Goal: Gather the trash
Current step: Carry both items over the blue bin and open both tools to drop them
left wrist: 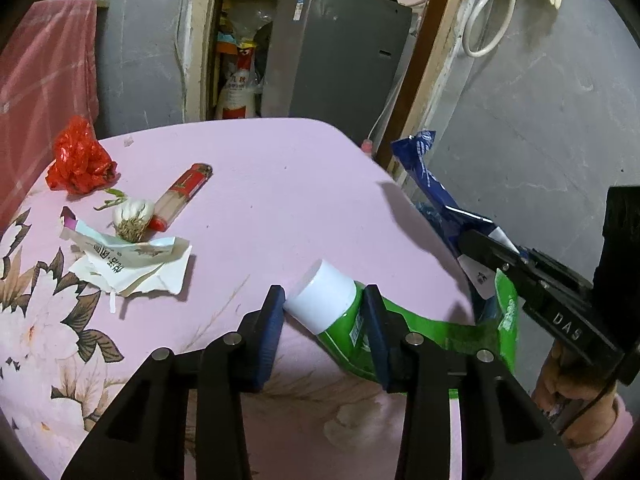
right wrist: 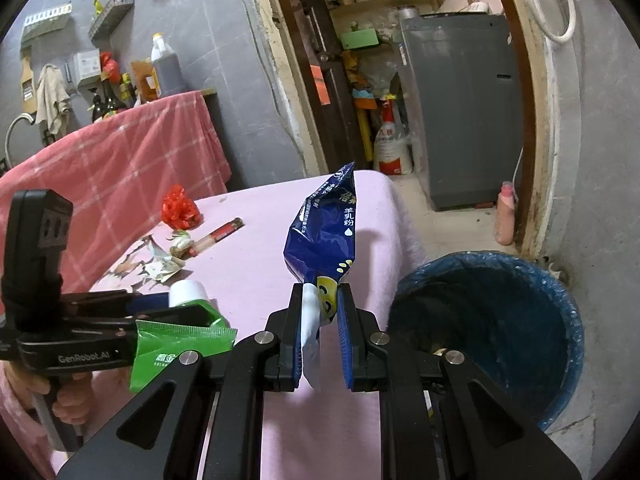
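The left claw (left wrist: 324,312) is seen clamped on a green tube (left wrist: 352,328) just behind its white cap (left wrist: 322,298), the cap pointing away and to the left over the pink flowered table (left wrist: 280,184) and the flattened tail running back to the right; a small printed label is visible on the green body but cannot be read. In the right wrist view the left claw's body bears the words "GenRobot.AI", and white characters are printed on the tube's crimped end, only partly legible. The right claw (right wrist: 319,320) is closed on the lower end of a blue packet (right wrist: 324,236), which is held upright with its long axis pointing up and away, "羊乳粉" being printed near its top; "DAS" is read on that claw's side in the left wrist view. A blue-lined bin (right wrist: 560,312) stands on the floor just right of the right claw, beside the table's edge. Farther out on the table are found a torn white wrapper (left wrist: 132,264) with printed characters, a garlic bulb (left wrist: 132,214), a red lighter (left wrist: 182,194) and a crumpled red bag (left wrist: 80,158).
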`<state>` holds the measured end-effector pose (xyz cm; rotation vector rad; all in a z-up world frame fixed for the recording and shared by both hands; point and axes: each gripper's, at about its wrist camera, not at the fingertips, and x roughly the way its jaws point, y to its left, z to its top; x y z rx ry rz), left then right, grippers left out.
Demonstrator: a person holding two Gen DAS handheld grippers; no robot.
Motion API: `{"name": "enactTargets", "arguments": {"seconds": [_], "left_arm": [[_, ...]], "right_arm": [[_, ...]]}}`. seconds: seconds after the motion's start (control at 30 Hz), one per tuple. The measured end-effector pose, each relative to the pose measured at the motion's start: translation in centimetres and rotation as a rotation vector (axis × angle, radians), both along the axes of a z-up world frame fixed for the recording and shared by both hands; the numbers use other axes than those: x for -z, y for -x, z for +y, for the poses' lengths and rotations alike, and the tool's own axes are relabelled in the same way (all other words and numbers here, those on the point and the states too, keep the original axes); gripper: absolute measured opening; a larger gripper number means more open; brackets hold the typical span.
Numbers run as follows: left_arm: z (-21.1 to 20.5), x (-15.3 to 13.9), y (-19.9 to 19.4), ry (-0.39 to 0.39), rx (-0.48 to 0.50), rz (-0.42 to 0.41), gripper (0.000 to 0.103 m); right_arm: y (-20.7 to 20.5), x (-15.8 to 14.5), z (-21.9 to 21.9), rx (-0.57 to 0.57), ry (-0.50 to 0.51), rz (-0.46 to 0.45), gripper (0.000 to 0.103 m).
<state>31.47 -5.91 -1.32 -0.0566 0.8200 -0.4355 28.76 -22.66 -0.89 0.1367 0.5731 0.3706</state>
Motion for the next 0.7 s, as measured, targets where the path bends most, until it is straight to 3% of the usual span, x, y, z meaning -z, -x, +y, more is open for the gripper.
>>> {"name": "enactTargets", "arguments": {"seconds": [0.37,0.7], "left_arm": [[-3.8,-2.1,-0.5,0.033,-0.031,-0.077,0.033],[-10.4,-2.3,-2.0,0.028,-0.036,-0.108,0.033]], "right_arm": [[0.9,-1.3,-4.0,0.105,-0.001,-0.074,0.013],[1.1,-1.1,-9.9,0.261,0.054,-0.085,0.013]]}}
